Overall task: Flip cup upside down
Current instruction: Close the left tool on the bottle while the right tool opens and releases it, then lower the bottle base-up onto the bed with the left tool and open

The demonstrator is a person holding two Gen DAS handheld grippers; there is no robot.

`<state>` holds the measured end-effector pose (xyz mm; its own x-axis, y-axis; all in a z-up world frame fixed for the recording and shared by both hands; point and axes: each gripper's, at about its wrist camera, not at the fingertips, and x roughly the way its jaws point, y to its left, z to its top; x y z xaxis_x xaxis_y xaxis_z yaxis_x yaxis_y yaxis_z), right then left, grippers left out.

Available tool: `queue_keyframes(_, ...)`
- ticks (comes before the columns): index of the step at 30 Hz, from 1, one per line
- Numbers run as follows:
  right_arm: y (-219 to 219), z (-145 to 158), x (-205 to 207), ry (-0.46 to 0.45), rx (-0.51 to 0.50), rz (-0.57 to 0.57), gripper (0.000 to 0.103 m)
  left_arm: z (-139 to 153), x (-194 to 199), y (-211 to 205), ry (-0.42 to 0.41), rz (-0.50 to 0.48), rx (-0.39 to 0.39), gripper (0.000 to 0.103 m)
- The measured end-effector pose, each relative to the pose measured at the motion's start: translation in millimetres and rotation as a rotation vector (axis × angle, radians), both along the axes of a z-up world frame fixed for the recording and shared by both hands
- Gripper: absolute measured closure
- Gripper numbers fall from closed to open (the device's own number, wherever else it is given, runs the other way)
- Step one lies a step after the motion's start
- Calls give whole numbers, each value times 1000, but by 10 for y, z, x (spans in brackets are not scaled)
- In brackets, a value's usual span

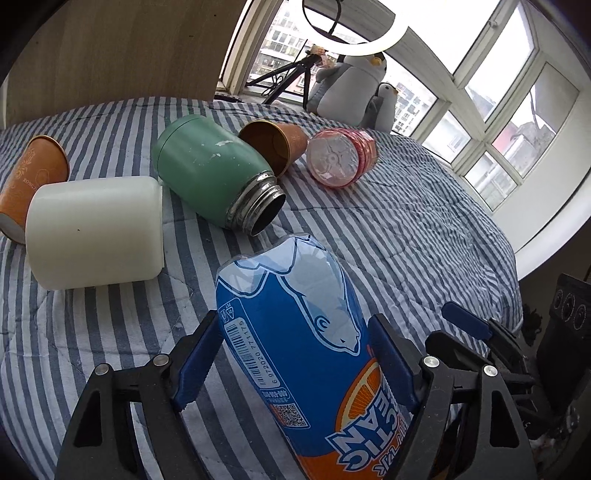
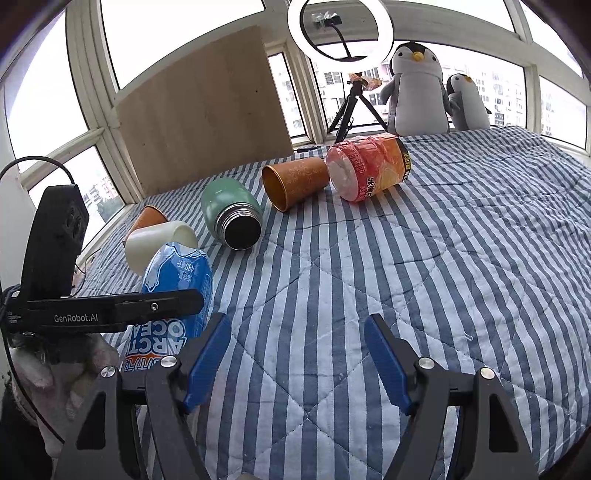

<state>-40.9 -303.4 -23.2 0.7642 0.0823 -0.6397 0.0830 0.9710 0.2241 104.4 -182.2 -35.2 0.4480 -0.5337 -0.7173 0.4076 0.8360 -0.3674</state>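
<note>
1. Setting: a bed with a blue-and-white striped quilt is filling both views; windows, a ring light on a tripod and two plush penguins are standing behind it.
2. Task item: the blue-labelled cup, cut from an Arctic Ocean bottle, is sitting clamped between the blue pads of the left tool, leaning forward with its domed end away from the camera. Whether it is touching the quilt I cannot tell.
3. Right tool: its pads are standing wide apart over bare quilt, holding nothing.
4. Neighbours, all lying on their sides: a white cup, a green flask, two orange paper cups and a red-labelled cup.
5. Handling, as judged: the thin plastic is likely flexing, so a light, steady clamp and a slow wrist roll are advisable, releasing only once the rim is sitting flat on the soft quilt.
6. Room: the white cup and flask mouth are lying near the cup's far end; open quilt is lying to the right and nearer, well apart from the bed's edge.
</note>
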Motion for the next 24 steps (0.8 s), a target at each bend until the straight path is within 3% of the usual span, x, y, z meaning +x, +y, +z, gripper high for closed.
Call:
queue_keyframes(4,5,13,29,-10,0,-3,32,194,-51,-46,-144,0,38,21)
queue_keyframes(9,-34,7,74,-27,9,-18,32,327,-131,-215,-353,6,152,22)
queue_keyframes(15,-129,-43,90,-33,15,-44,32,305,-118,-434,-439,-19,231,23)
queue_keyframes(24,-286,-73,75,-43,23,-81,32,226,-60,-736,-442,-85,260,28)
